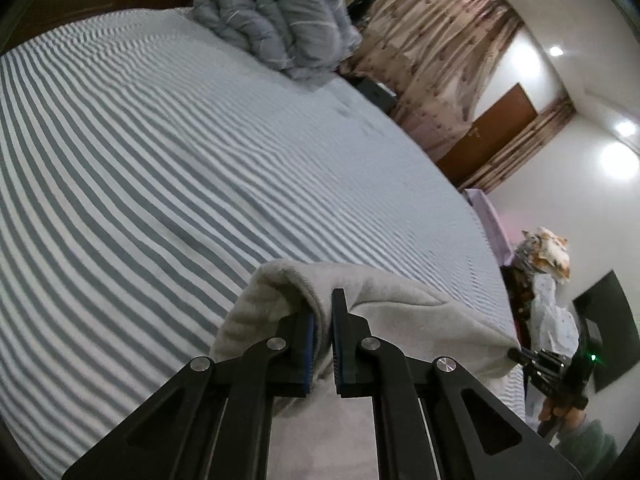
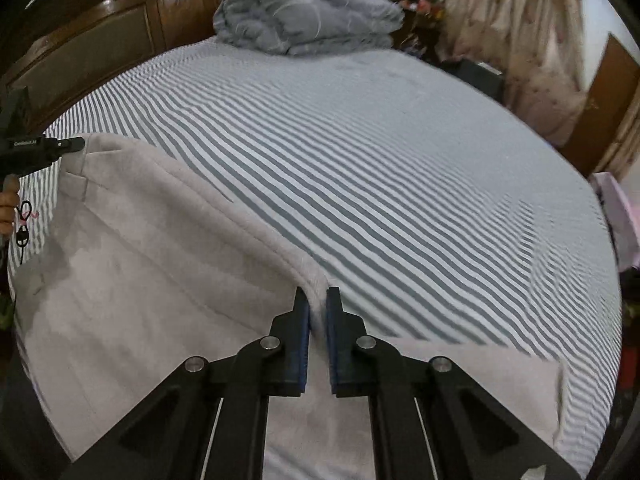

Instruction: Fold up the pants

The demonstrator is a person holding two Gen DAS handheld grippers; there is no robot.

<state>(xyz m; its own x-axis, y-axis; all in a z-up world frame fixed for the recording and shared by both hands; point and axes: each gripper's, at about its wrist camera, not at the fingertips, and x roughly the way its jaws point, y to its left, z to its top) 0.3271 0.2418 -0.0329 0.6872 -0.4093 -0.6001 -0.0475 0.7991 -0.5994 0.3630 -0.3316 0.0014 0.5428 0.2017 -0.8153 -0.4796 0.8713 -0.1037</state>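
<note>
Bedroom scene, striped grey-and-white bed (image 2: pixel 400 200) fills both views, dark wooden headboard (image 2: pixel 100 44) at the far end, rolled grey duvet (image 2: pixel 304 20) sitting on the bed near it. Patterned curtains (image 1: pixel 452 60) and a brown door (image 1: pixel 492 132) along the side wall, ceiling spotlights on. Light grey pants (image 2: pixel 140 280) lie spread on the near part of the bed, covering the lower left of the right wrist view, with one long seamed edge running diagonally from far left toward the right gripper (image 2: pixel 317 296). Right gripper jaws nearly together, clamped on a ridge of the pants edge pinched between the blue pads (image 2: pixel 305 344); fabric bunches up right at the tips. Left gripper (image 1: pixel 322 304) likewise closed on pants fabric, a fold of cloth draped over and between its fingers, lifted a bit off the bed so the fleecy inside shows. In the right wrist view the left gripper (image 2: pixel 74 145) shows at far left, its tip touching a corner of the pants, person's hand (image 2: pixel 8 204) behind it. In the left wrist view the right gripper (image 1: pixel 516 355) appears at the right edge, tip at the far corner of the raised cloth. Views slightly blurred.
</note>
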